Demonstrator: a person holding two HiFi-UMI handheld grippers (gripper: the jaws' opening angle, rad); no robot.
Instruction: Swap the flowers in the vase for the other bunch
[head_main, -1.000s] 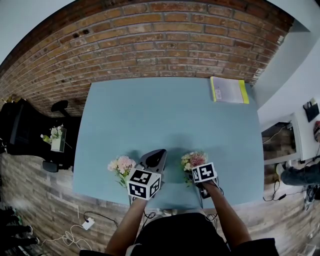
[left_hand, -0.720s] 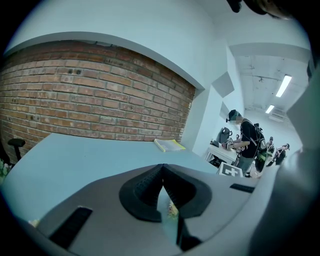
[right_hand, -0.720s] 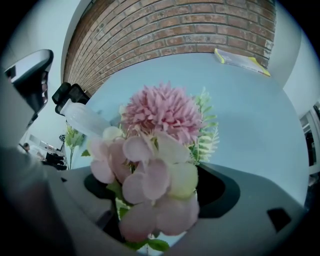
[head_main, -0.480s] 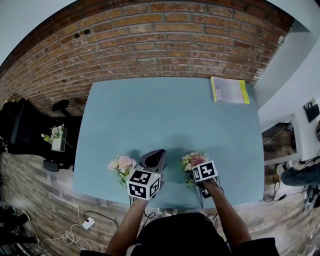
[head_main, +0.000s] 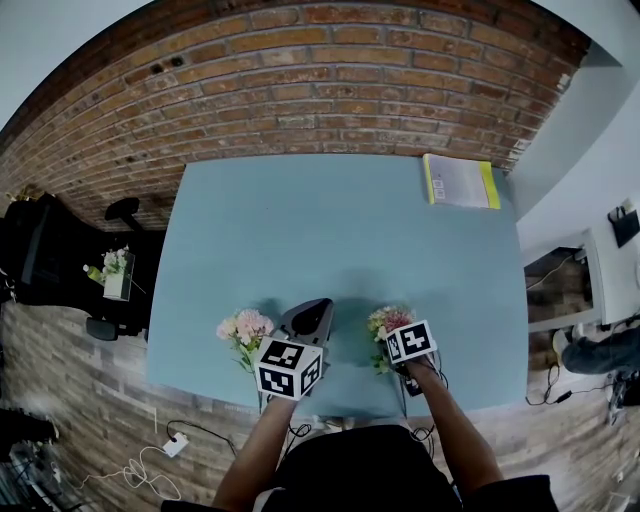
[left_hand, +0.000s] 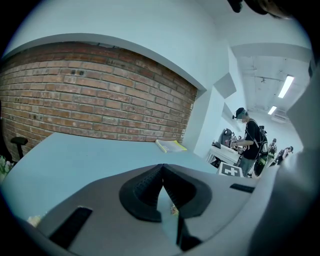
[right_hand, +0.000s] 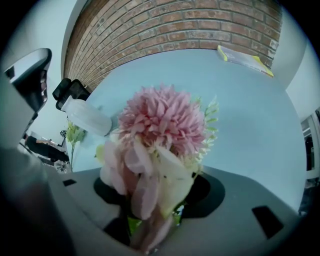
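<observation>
- While looking steeply down on the blue table, takes in both grippers at its near edge and a brick wall past the far edge.
- Finds the left gripper pressed together tip to tip, nothing between the pads, aimed low across the tabletop toward the far side.
- Finds the right gripper tipped steeply down at the near right, jaws just now drawn inward and pinching the pink bunch low among its stems and leaves.
- Places that bunch at the table's near right, blossoms toward the far side, petals and leaves filling the gap from pad to pad.
- Places the other bunch, pale pink, flat on the table just left of the left gripper, not touching it.
- Notes a yellow-edged book at the far right corner, well apart from both bunches.
- Notes a small container of pale flowers off the table to the left.
</observation>
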